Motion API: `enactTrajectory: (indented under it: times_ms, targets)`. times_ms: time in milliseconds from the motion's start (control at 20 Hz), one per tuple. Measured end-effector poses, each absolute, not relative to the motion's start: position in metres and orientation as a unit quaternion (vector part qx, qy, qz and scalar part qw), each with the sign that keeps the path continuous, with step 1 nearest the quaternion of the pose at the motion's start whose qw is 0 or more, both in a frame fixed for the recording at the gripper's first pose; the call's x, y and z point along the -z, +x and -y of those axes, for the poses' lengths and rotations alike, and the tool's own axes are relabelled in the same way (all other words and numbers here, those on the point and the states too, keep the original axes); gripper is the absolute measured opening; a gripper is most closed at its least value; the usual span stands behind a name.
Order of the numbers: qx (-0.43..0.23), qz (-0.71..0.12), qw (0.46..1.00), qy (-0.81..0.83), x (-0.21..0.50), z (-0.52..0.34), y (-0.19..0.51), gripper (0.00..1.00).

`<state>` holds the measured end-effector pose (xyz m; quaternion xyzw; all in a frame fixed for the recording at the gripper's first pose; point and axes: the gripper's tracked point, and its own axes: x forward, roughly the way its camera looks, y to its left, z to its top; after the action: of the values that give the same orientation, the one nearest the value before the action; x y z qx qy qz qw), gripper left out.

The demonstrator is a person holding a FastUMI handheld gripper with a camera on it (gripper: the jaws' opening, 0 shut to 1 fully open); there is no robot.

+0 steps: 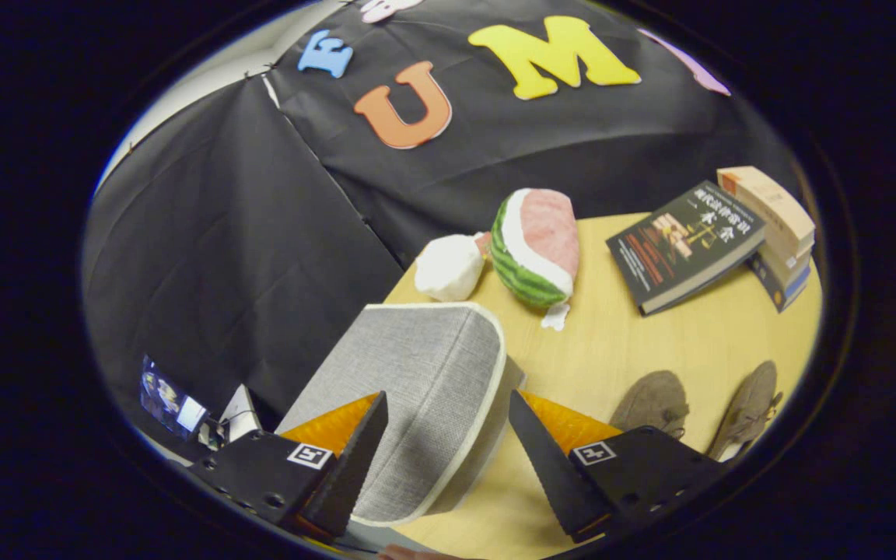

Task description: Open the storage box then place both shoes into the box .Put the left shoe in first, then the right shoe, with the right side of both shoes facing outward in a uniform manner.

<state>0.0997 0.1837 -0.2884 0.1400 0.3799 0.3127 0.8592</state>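
1. While the lid is still down, the table (pixel 635 342) carries everything: box nearest, shoes off to one side, clutter beyond.
2. Storage box (pixel 409 389): grey fabric, pale trim, lid shut, sitting between the fingers. Step in hand looks like opening it.
3. Gripper (pixel 448 447): released, jaws spread wide, straddling the lid's near corner, not pinching it.
4. To do it well: narrow onto the trim edge, pinch only the lid, lift in an arc about the hinge side; can't tell which side that is.
5. Two brown shoes (pixel 701 408) lie beside the box, toes pointing away.
6. Watermelon plush (pixel 537 245) and books (pixel 685 245) sit beyond, well clear.
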Motion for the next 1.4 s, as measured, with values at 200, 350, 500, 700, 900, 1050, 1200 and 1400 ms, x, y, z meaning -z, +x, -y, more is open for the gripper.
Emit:
enactTrajectory:
  times_ms: [200,350,500,700,900,1050,1200,1400]
  targets:
    - [-0.314,-0.439,0.814,0.215,0.310,-0.191,0.099,0.98]
    - [-0.317,-0.466,0.785,0.258,0.320,-0.195,0.100,0.98]
    - [-0.321,-0.479,0.769,0.278,0.318,-0.202,0.097,0.77]
    - [-0.311,-0.495,0.765,0.271,0.312,-0.202,0.097,0.35]
    - [-0.302,-0.512,0.755,0.276,0.299,-0.207,0.092,0.05]
    - [-0.289,-0.517,0.761,0.264,0.292,-0.209,0.089,0.01]
    - [-0.280,-0.519,0.762,0.267,0.269,-0.215,0.085,0.01]
    - [-0.287,-0.506,0.764,0.279,0.221,-0.234,0.082,0.01]
